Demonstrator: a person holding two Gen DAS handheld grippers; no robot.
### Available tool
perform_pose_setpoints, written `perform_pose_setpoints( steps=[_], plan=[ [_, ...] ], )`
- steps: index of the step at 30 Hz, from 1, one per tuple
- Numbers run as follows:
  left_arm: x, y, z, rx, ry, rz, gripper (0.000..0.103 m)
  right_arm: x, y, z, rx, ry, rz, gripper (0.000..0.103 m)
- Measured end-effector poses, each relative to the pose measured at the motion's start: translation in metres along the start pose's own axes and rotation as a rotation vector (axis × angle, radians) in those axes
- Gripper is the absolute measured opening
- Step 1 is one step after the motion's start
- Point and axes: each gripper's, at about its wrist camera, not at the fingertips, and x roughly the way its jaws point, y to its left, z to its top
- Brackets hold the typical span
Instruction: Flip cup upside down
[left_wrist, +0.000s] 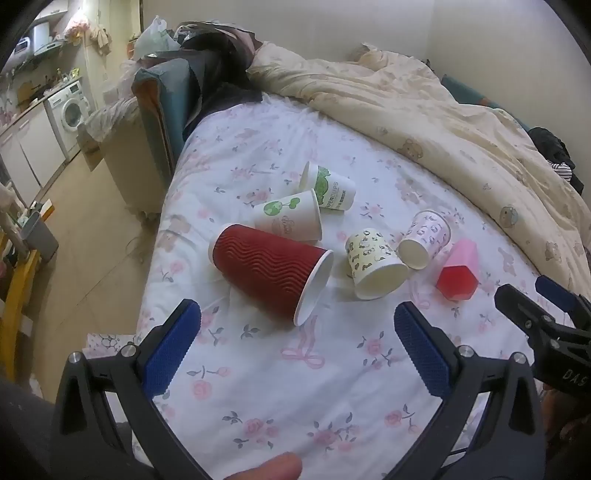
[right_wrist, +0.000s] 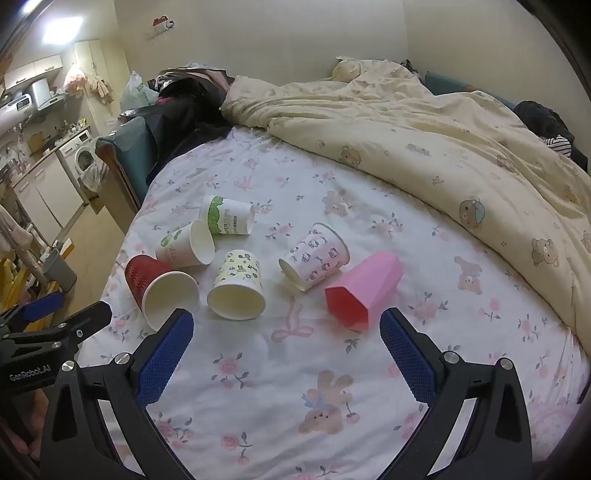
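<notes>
Ok, left gripper (left_wrist: 297, 339) spread wide, nothing btwn the blue pads (left_wrist: 170, 345), hovering above the floral bedsheet (left_wrist: 258, 387). Right gripper (right_wrist: 286, 345) also wide open, empty, above same sheet, beside the left one. Six cups ahead, all lying on their sides, none gripped. Red ripple cup (left_wrist: 269, 275) nearest left gripper, wavy ribbed wall, white inside, mouth toward camera. Behind it, touching, white cup w/ green globe print (left_wrist: 288, 218); next back, white cup w/ green band + lettering (left_wrist: 330, 188). Right of red: cream cup w/ dark prints (left_wrist: 375, 267), then pale pink printed cup (left_wrist: 424, 238), just beside each other. Pink faceted plastic cup (right_wrist: 364, 293) nearest right gripper, reddish inside. Cream bear duvet (right_wrist: 443, 147) bunched behind, well apart from the cups.
</notes>
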Motion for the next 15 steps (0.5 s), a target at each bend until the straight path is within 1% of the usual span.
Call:
perform_pose_setpoints(
  steps=[8, 9, 15],
  plan=[
    [0.0014, 0.0023, -0.0012, -0.002, 0.009, -0.003, 0.103, -0.0063, -0.0068, -0.0015, 0.000, -0.013, 0.006, 0.103],
    [0.0007, 0.0007, -0.0017, 0.001, 0.008, -0.002, 0.103, -0.0004, -0.0009, 0.0006, 0.000, 0.003, -0.010, 0.103],
    [-0.0016, -0.0018, -0.0010, -0.001, 0.010, -0.003, 0.103, 0.0004, -0.0042, 0.0027, 0.001, 0.005, -0.002, 0.103]
  ],
)
